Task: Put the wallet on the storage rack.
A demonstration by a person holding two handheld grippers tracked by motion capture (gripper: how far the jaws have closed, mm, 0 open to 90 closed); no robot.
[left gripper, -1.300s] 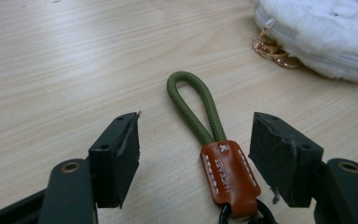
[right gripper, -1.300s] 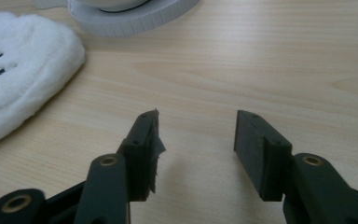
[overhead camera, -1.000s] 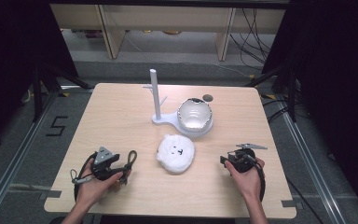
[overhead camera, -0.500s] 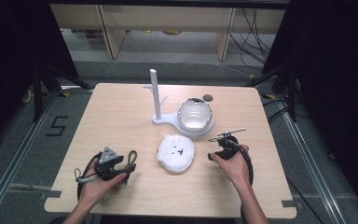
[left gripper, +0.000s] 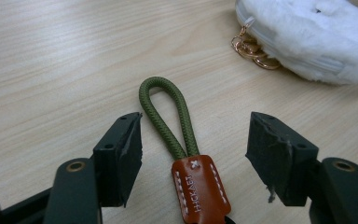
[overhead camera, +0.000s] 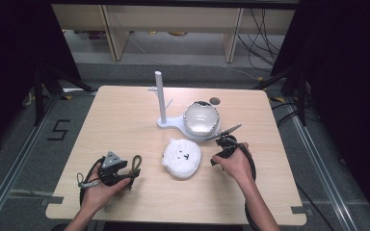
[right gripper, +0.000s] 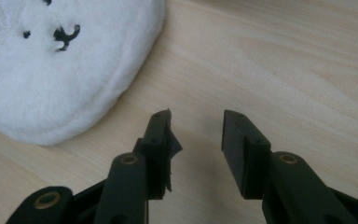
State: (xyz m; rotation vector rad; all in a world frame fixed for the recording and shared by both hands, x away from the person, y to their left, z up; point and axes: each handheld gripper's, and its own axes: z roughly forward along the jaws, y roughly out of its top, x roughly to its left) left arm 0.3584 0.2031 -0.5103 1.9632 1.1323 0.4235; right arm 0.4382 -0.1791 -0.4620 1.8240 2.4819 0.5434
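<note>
Right gripper [overhead camera: 220,148] moved in beside white plush pouch [overhead camera: 182,158], jaws narrowed, half-open, empty. Left gripper [left gripper: 193,154] wide open around green strap [left gripper: 168,114], not gripping.

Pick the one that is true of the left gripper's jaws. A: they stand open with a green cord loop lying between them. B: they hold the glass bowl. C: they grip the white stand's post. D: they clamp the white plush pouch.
A: in the left gripper view the left gripper has its jaws apart, and the green cord loop with its brown leather tab lies on the table between them, untouched by either pad.
</note>
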